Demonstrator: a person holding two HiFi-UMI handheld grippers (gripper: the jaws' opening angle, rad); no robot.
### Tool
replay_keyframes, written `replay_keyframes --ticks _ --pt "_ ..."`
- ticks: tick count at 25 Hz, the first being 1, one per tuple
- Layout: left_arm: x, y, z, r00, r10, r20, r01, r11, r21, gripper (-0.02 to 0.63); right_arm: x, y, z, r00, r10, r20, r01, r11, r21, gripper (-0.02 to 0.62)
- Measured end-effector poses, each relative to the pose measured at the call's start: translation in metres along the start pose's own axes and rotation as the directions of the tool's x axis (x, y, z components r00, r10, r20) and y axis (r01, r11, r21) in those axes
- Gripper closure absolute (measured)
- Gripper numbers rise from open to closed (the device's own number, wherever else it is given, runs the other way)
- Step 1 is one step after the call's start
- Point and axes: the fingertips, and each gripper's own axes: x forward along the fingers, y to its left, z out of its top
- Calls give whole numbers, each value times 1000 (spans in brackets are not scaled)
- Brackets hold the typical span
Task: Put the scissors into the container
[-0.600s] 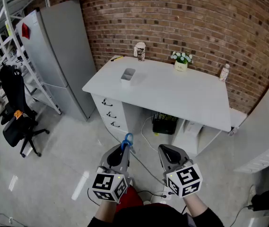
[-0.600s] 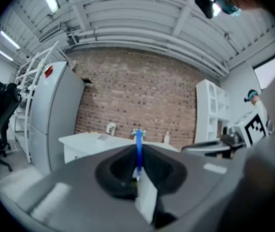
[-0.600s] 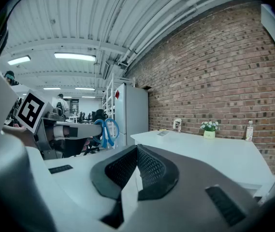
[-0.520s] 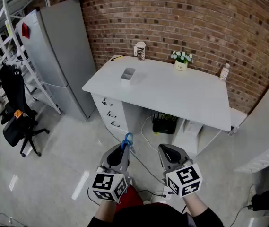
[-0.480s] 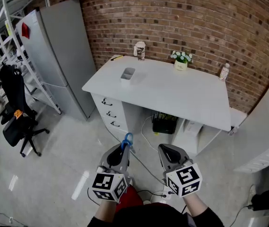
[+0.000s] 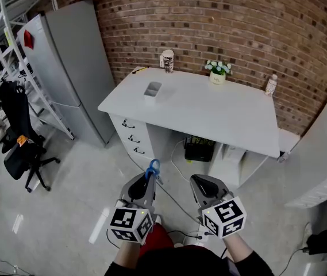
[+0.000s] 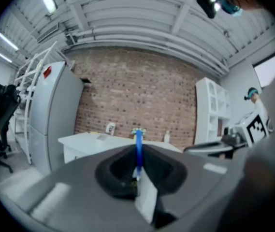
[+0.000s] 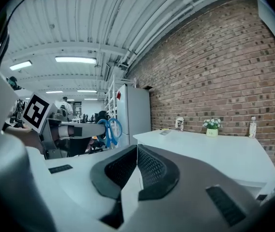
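The desk (image 6: 209, 117) stands ahead of me against the brick wall (image 6: 238, 22), with a cabinet (image 6: 65, 62) to its left. On the desk, the container (image 6: 152, 90) sits near the left end, and a cup (image 6: 166, 61), flower pot (image 6: 216, 73) and bottle (image 6: 271, 85) line the back edge. My left gripper (image 6: 146, 181) and right gripper (image 6: 200, 184) are side by side, well short of the desk (over the floor). The scissors (image 6: 152, 168) stick forward from between the left jaws.

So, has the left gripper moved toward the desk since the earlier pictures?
No. The left gripper, shut on the scissors, keeps the same gap from the desk; the whole view merely shifted slightly.
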Motion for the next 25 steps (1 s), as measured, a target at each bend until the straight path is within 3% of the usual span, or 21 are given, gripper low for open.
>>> replay_keyframes --ticks 11,25 --pt "14 13 -2 1000 12 -9 -13 1000 -11 577 11 -7 0 1000 21 0 -21 1000 24 586" --pt "80 74 -2 1000 -15 -23 14 999 -42 577 90 -40 3 1000 -14 -25 15 999 47 586"
